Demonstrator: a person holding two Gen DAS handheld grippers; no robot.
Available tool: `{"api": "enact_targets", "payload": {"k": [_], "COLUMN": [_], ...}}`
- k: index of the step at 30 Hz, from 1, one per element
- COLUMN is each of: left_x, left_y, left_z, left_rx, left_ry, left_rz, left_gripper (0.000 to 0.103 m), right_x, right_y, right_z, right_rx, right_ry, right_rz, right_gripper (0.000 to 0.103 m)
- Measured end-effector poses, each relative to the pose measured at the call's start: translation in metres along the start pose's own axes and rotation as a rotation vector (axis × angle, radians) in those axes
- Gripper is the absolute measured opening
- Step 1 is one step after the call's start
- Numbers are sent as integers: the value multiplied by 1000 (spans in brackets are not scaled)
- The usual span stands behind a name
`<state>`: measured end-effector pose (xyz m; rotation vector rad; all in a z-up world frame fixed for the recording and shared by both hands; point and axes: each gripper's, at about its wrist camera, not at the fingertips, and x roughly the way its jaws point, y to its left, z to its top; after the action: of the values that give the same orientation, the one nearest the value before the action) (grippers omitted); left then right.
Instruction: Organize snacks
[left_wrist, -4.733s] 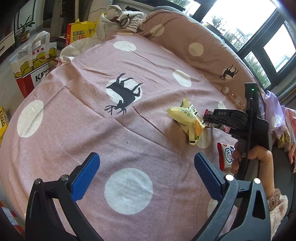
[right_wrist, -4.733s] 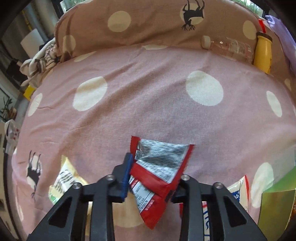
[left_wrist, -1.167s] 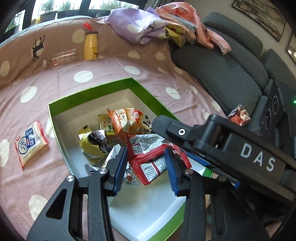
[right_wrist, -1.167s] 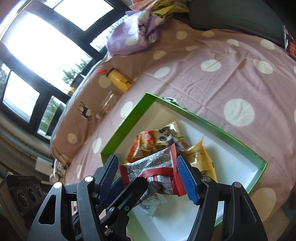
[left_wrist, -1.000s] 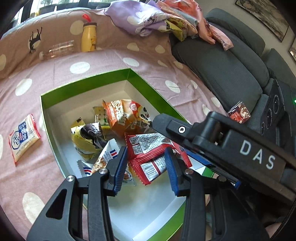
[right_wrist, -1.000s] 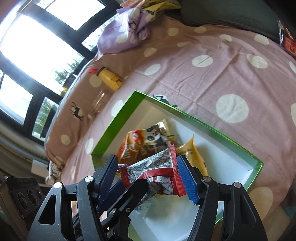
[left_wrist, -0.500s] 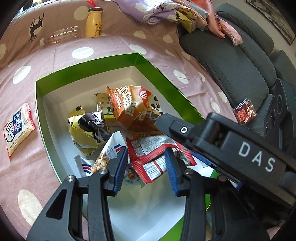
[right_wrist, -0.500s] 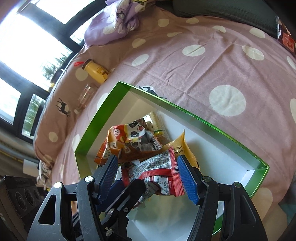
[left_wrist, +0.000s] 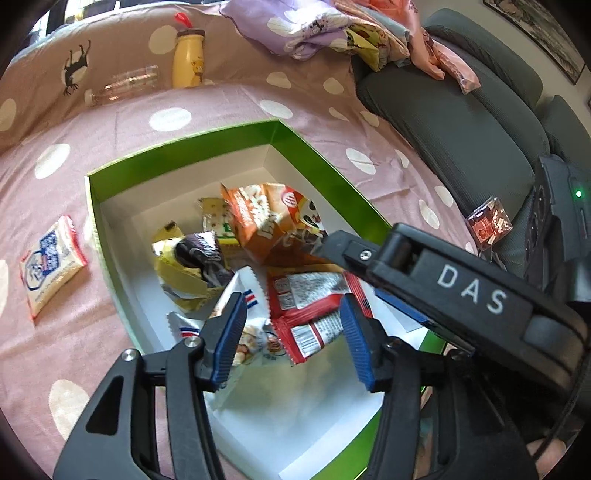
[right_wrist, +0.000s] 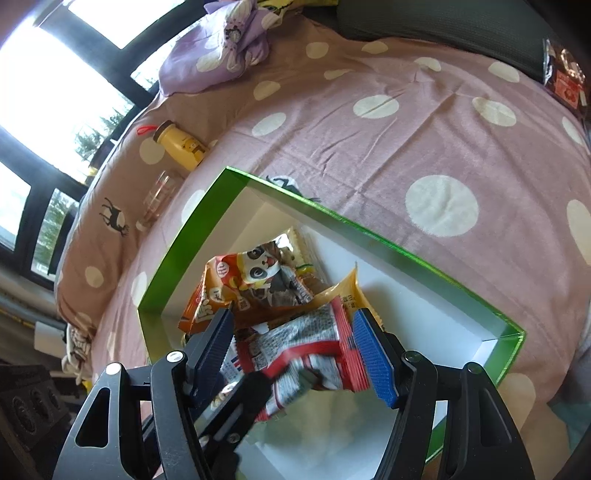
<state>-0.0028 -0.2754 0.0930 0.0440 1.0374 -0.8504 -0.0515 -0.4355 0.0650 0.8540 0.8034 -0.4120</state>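
A red and silver snack packet lies in the green box among an orange panda bag, a yellow packet and a white striped packet. My left gripper hangs over the packet with its jaws apart, not gripping it. My right gripper also stands open just above the packet, which rests loose between its jaws. The box and the panda bag also show in the right wrist view.
A white and blue snack packet lies on the pink dotted cloth left of the box. A yellow bottle and a clear bottle lie at the back. A grey sofa with a red packet stands to the right.
Both grippers came down lower into the box. The jaws of both opened wider and the red and silver packet now lies loose on the other snacks.
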Motion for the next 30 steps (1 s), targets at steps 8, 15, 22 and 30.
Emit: {"api": "enact_targets", "payload": {"k": [8,15,22,30], "left_x": [-52,-100,-142,-165], "left_y": [22,57,126,208], "left_z": [-5,-31,-72,-103], "left_rx": [-19,-19,-218,-497], "left_ry": [-122,-194,-258,-280], "left_rz": [54,219,324,427], "left_gripper": [74,81,89,89], "right_x": [-22,-30,-43,-38], "right_y": [5,29,69,132], "right_z": [0,-6,-28,-64], "right_rx": [-8,-71,-182,-378], "right_ry": [-90,-119,-145,-109], "right_rz": [-4,29,118,208], "right_gripper": [74,81,88,90]}}
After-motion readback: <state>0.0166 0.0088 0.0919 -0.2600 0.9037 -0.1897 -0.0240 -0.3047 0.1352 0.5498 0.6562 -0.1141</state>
